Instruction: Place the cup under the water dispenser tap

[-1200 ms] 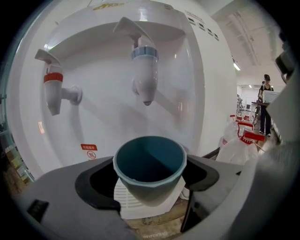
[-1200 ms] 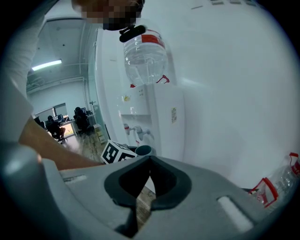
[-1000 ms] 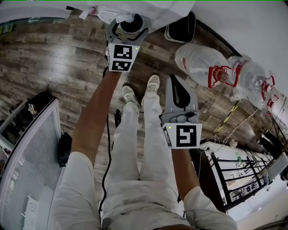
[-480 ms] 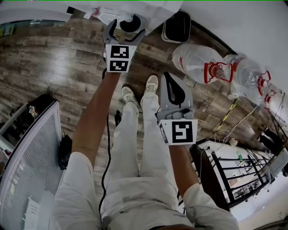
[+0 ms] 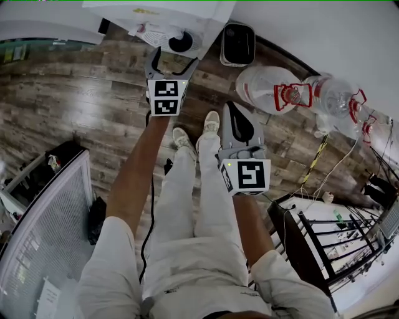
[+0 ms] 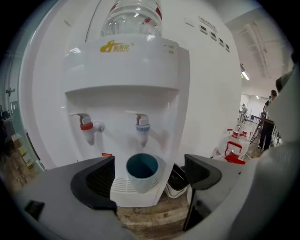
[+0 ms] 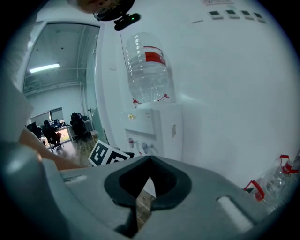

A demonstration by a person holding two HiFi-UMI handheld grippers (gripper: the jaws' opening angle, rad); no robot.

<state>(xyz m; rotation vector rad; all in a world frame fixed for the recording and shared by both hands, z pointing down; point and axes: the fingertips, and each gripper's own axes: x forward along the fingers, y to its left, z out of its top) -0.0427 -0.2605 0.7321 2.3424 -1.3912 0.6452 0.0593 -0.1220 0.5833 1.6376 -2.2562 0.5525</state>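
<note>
The teal cup [image 6: 142, 171] stands upright on the white drip tray [image 6: 123, 189] of the water dispenser [image 6: 131, 70], right below the blue tap [image 6: 142, 131]; the red tap [image 6: 87, 128] is to its left. My left gripper [image 6: 149, 188] is open, its jaws spread on either side and short of the cup, not touching it. From the head view the cup [image 5: 181, 42] sits on the dispenser [image 5: 163, 17] just beyond the left gripper [image 5: 173, 57]. Held lower and to the right, my right gripper [image 5: 232, 106] is shut on nothing, and it [image 7: 149, 161] points toward the dispenser [image 7: 151, 125].
A black bin [image 5: 238, 45] stands right of the dispenser. Two big clear water bottles [image 5: 272, 87] [image 5: 340, 98] lie on the wooden floor at right. A black metal rack [image 5: 324, 246] is at lower right, a white grille panel [image 5: 43, 218] at lower left. The person's shoes [image 5: 211, 121] are below the grippers.
The cup was between the left gripper's jaws; now it stands alone on the drip tray and the left gripper has drawn back from it. The right gripper stays shut.
</note>
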